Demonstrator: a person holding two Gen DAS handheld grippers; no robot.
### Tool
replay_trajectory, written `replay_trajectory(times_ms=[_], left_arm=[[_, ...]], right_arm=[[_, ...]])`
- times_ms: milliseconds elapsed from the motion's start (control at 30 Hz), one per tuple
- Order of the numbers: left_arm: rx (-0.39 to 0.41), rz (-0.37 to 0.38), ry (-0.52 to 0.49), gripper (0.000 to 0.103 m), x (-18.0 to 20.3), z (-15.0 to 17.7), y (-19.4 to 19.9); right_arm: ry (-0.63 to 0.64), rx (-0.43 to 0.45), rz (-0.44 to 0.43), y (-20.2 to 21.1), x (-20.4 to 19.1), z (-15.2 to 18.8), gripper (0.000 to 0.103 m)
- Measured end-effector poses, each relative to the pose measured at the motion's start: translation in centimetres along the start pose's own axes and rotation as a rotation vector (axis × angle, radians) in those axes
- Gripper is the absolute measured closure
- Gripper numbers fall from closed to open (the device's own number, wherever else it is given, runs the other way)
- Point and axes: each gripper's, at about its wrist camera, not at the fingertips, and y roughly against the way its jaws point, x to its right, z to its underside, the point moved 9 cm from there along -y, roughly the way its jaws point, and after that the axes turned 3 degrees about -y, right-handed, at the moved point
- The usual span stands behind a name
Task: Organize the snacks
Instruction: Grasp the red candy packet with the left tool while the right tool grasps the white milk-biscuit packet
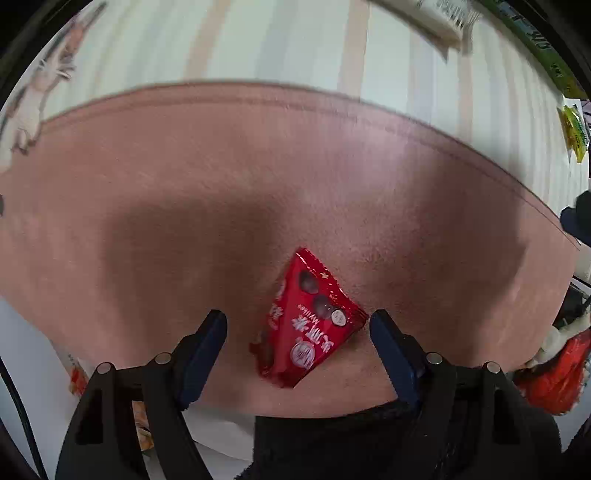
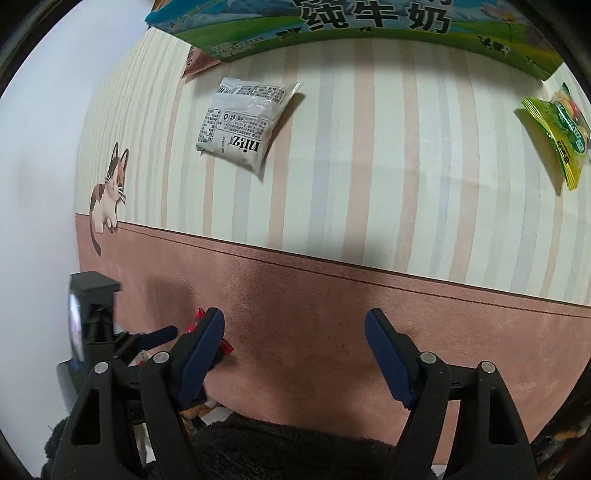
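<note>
Soft mat [image 2: 332,206] under both cameras, pale striped upper half, dusty pink lower band, cartoon cat [image 2: 109,192] printed at left edge of right wrist view. Left wrist view, lower centre: red triangular snack packet [image 1: 306,321] lying on the pink band, between the blue pads of the left gripper [image 1: 297,325], pads apart, neither visibly pressing on the wrapper; right pad close to the packet's corner. Right wrist view, lower centre: right gripper [image 2: 293,325] with jaws apart, nothing between them but pink mat. Left gripper also visible at lower left of right wrist view, a sliver of the red packet showing beside it. Upper centre, right wrist view: white snack pouch [image 2: 242,125] flat on the stripes. Right edge: green-yellow snack bag [image 2: 557,133]. Top edge: green and blue milk carton box [image 2: 351,26], partly cut off. Dark fuzzy sleeve [image 2: 288,450] at bottom of both views.
</note>
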Motion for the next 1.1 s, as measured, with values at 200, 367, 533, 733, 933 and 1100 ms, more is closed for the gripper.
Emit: replay_trajectory(times_ms=[200,367,533,733,933,1100], left_arm=[[0.054,-0.009,-0.001,0.055,0.5,-1.0,0.6],[0.11,0.006,0.039,0.056,0.3,-2.7,2.4],[0.23,0.001,0.057,0.056,-0.6,-6.0,4.8],[0.277,0.003,0.107,0.056,-1.3,-9.7,6.6],[0.286,0.008,0.121,0.056,-1.9,-11.5,6.8],[0.291,0.016,0.13,0.056,-2.5,-11.6,7.2]], right_arm=[[0.012,0.006,0.004,-0.1,-0.6,-0.6,0.022],[0.138,0.052,0.042,0.8,-3.0,-3.6,0.022],[0.381,0.083,0.203,0.6,-6.9,-8.4,0.021],[0.651,0.005,0.429,-2.8,-9.8,-12.2,0.021],[0.734,-0.122,0.493,-6.3,-10.1,-13.6,0.021],[0.773,-0.146,0.534,-7.3,-10.1,-14.6,0.019]])
